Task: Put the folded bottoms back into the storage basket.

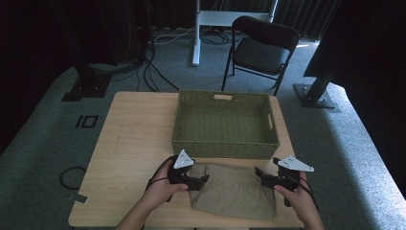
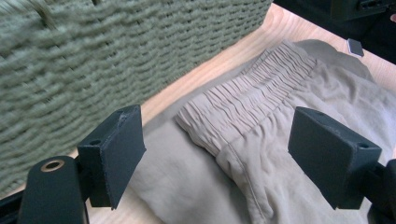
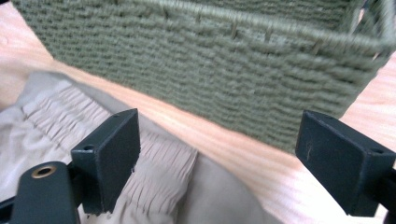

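Note:
Folded khaki shorts [image 1: 233,189] with an elastic waistband lie on the wooden table just in front of a green woven basket [image 1: 225,143]. My left gripper [image 1: 203,179] hovers at the shorts' left edge, open, its jaws straddling the gathered waistband [image 2: 243,105]. At the shorts' right edge my right gripper [image 1: 260,173] is open too, with the waistband end [image 3: 166,163] and bare table between its jaws. The shorts [image 3: 56,126] [image 2: 280,140] lie flat, and neither gripper grips them. The basket wall [image 2: 93,56] [image 3: 210,79] stands close behind both grippers.
The basket [image 1: 268,115] is empty and takes up the table's far middle. Bare tabletop [image 1: 134,139] spreads to the left. A black folding chair [image 1: 261,48] and a white stand [image 1: 196,33] are on the carpet beyond the table. Cables lie on the floor at the left.

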### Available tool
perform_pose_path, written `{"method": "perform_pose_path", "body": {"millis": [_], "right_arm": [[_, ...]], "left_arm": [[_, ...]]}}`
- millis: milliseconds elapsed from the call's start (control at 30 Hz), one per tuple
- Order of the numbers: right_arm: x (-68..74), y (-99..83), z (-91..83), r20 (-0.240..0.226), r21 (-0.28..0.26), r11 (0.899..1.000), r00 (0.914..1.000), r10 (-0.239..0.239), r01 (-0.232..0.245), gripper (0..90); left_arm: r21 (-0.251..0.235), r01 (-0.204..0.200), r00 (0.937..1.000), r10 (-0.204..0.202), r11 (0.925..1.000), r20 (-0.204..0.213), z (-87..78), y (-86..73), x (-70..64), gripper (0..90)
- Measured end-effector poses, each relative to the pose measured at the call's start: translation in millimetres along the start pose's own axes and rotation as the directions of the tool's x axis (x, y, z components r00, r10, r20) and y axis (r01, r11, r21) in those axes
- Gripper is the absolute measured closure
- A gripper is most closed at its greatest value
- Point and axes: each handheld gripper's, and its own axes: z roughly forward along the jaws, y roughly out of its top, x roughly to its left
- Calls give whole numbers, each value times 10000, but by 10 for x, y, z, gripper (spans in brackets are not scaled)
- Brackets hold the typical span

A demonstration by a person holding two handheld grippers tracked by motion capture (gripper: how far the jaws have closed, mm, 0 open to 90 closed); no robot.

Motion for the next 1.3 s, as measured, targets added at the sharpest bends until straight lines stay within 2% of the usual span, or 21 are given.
{"method": "perform_pose_path", "body": {"millis": [67, 167, 200, 333, 467, 500, 600, 667, 700, 833, 1000, 1167, 1300], "right_arm": [[7, -38, 2, -15, 80, 10000, 10000, -18, 18, 137], [19, -92, 5, -59, 145, 9997, 9998, 175, -174, 137], [20, -111, 8, -8, 154, 9997, 9998, 207, -207, 137], [20, -173, 17, 60, 277, 9992, 9995, 299, -301, 137], [18, -258, 15, 125, 459, 9984, 9994, 311, -317, 136], [11, -299, 15, 158, 548, 9978, 9992, 355, -363, 136], [4, -340, 15, 199, 661, 9971, 9991, 366, -379, 136], [2, -381, 16, 281, 768, 9961, 9988, 412, -433, 136], [-6, -419, 18, 346, 874, 9952, 9985, 416, -445, 136], [-3, -484, 21, 323, 1009, 9929, 9977, 594, -623, 136], [26, -556, 33, 289, 1174, 9891, 9959, 855, -884, 136], [35, -606, 49, 332, 1584, 9835, 9960, 831, -873, 136], [50, -626, 72, 276, 1802, 9803, 9966, 772, -809, 136]], "left_arm": [[13, 46, 10000, -46, 10000, 58, 18, -23, -20, 193], [88, -290, 9995, 289, 9995, 101, 52, -65, -68, 193], [88, -290, 9995, 289, 9995, 101, 52, -65, -68, 193], [227, -142, 9998, 139, 9996, 127, 84, -115, -87, 193], [425, 110, 9999, -110, 9990, -18, 106, -172, -92, 193], [492, 280, 9996, -276, 9984, -73, 114, -195, -100, 193], [608, 324, 9993, -312, 9976, -199, 124, -219, -115, 193], [781, 326, 9990, -300, 9964, -332, 139, -245, -124, 193], [881, 465, 9981, -427, 9950, -452, 152, -270, -121, 192], [1061, 723, 9966, -676, 9917, -469, 193, -322, -129, 192], [1362, 767, 9964, -709, 9877, -474, 274, -389, -143, 192], [1574, 737, 9965, -666, 9848, -499, 348, -427, -138, 192], [1526, 691, 9973, -644, 9859, -352, 386, -446, -133, 182]]}}
